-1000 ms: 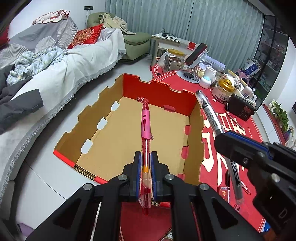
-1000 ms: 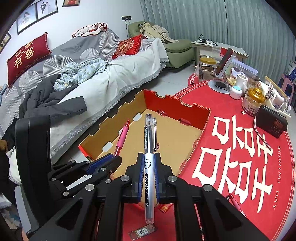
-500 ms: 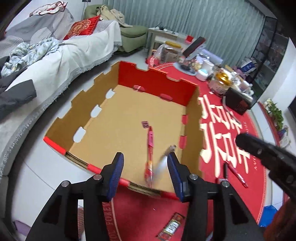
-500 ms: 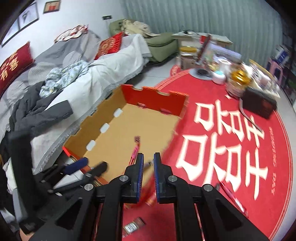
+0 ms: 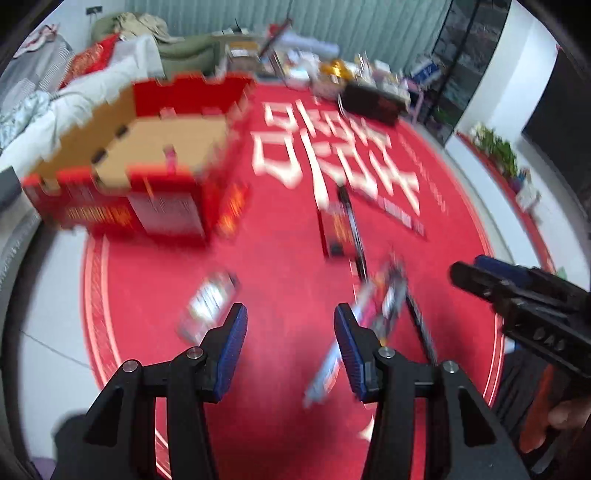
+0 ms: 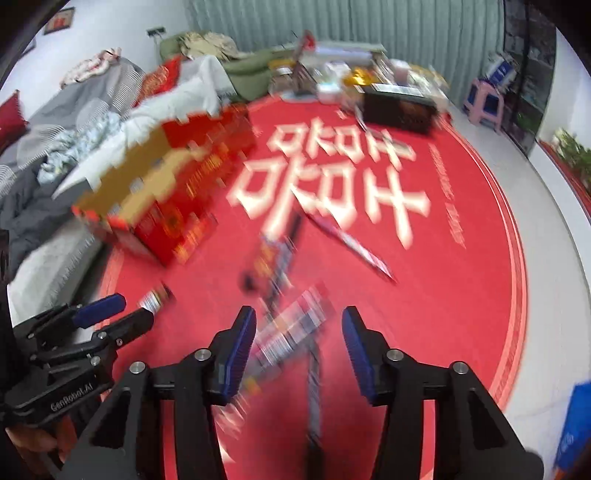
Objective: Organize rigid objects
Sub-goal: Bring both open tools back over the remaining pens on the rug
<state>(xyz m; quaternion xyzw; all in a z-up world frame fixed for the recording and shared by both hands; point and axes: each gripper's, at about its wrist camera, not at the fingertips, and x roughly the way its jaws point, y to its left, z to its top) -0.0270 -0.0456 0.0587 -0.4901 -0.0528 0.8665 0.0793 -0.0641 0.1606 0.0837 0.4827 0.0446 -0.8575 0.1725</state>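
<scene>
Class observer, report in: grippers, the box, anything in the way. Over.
Left gripper open, empty; right gripper jaws opening, nothing gripped. Cardboard box left of both. Blurred pens and packets scattered on red mat ahead.

Round rug (image 5: 288,280): bright red with large white characters and thin pale rings near the edge. Cardboard box (image 5: 155,147), far left: plain brown inside, red outside with gold and white print. Gripper pads (image 6: 240,343): blue on black fingers. Curtains (image 6: 369,22), far: grey-green, vertically ribbed. Sofa cover (image 6: 85,96), left: grey with pale circular lines. Cushion (image 5: 88,59): red with gold pattern. Stool (image 6: 484,103), far right: pink.
</scene>
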